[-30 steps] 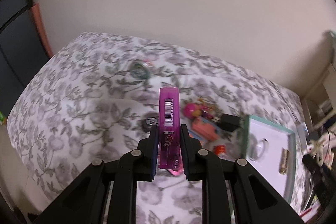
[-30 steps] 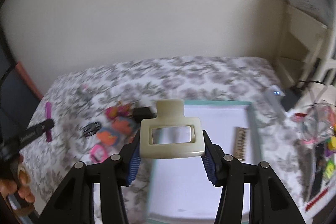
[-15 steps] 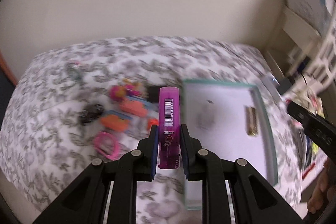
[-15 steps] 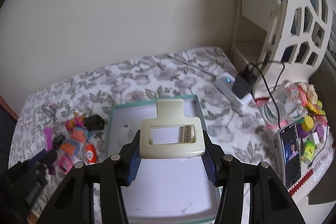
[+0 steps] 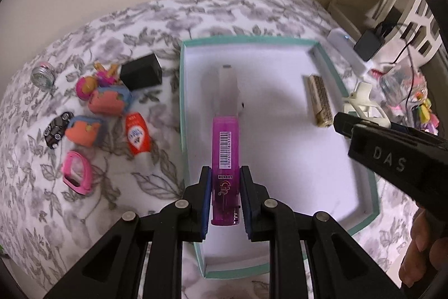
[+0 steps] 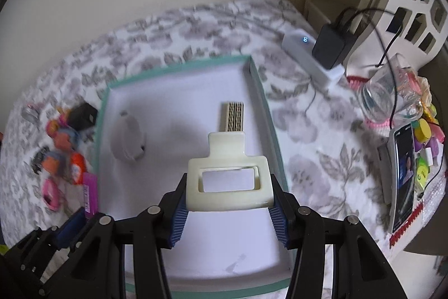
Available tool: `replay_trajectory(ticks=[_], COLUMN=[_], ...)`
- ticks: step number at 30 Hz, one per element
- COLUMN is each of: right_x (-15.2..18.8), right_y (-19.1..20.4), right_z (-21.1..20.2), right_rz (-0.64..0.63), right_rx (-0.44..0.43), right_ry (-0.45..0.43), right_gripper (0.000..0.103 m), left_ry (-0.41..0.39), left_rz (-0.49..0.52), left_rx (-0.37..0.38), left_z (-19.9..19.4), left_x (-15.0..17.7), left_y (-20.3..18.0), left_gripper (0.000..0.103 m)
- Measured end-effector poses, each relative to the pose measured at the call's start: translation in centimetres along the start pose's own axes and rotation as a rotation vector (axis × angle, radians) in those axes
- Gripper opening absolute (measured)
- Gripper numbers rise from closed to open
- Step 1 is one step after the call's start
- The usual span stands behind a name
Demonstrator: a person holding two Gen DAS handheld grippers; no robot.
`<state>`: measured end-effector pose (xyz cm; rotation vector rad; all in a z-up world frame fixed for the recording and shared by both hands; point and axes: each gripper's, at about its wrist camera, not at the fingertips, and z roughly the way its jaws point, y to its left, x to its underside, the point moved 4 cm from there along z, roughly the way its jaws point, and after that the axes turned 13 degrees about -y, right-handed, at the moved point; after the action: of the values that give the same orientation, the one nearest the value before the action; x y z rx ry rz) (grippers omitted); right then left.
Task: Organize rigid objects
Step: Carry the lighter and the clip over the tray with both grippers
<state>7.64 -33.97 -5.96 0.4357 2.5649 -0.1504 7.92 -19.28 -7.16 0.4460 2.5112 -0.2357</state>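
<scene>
1. Small toys (image 5: 109, 100) lie scattered at left on the floral bedspread (image 5: 156, 27).
2. Left gripper (image 5: 225, 192) fingers clamp a pink lighter (image 5: 225, 159) above the teal-rimmed tray (image 5: 183, 102).
3. Right gripper (image 6: 228, 203) fingers hold a cream hair clip (image 6: 228, 178) over the tray's white floor.

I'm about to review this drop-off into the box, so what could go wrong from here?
1. Both claws are over the same teal-rimmed box; the right claw is close beside the left claw, so they could bump.
2. The purple lighter hangs right above the white object already in the box and may land on it.
3. The cream hair clip is near the box's right wall; released there, it might catch the rim or hit the patterned comb.
</scene>
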Motion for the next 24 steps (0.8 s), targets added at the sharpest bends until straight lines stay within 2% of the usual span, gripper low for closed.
replay_trajectory(ticks=[5, 17, 24], right_x=[1.2, 3.0, 3.4], right_y=[0.2, 0.8, 1.2], right_z=[1.9, 4.4, 4.8], right_rz=[-0.013, -0.045, -0.052], right_rx=[-0.002, 0.016, 0.018], right_ry=[0.057, 0.130, 0.137], right_gripper=[0.054, 0.054, 0.054], left_ry=[0.033, 0.095, 0.080], left_rz=[0.037, 0.102, 0.125], left_rx=[-0.014, -0.056, -0.067], left_z=[1.5, 3.8, 3.5], left_x=[0.9, 2.7, 2.6], left_y=[-0.7, -1.4, -1.7], left_gripper=[0.020, 0.021, 0.021])
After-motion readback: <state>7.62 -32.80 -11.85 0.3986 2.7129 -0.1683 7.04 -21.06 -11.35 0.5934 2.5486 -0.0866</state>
